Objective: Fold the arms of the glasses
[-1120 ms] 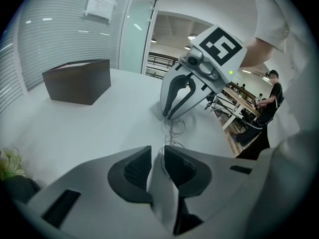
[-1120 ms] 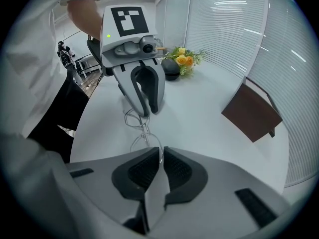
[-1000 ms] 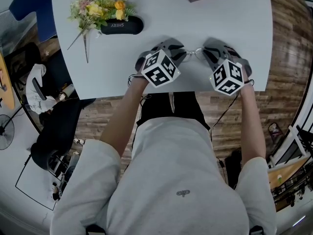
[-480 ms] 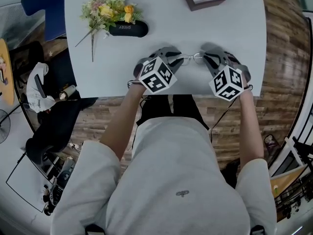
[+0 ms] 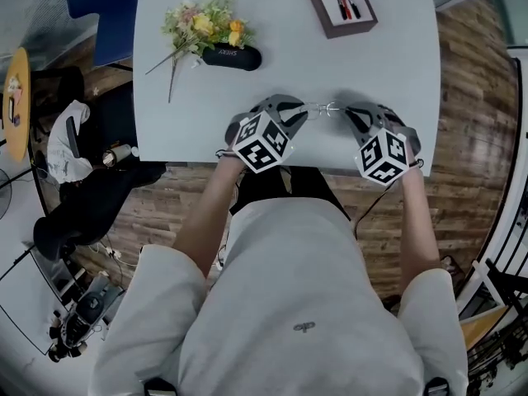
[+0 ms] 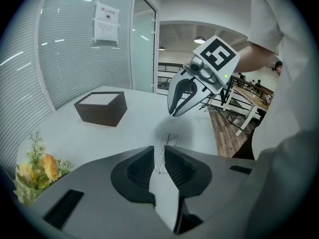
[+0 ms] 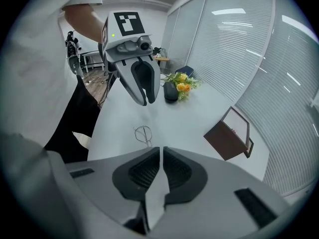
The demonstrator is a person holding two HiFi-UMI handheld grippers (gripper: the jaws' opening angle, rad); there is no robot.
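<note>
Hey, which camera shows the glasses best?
The right gripper view: a round lens of the glasses stands out against the table. The left gripper view shows only thin wire; the head view shows them tiny.

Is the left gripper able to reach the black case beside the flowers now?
Probably yes for the path: the table between the left gripper and the black case is bare. However, its jaws are closed on the glasses.
</note>
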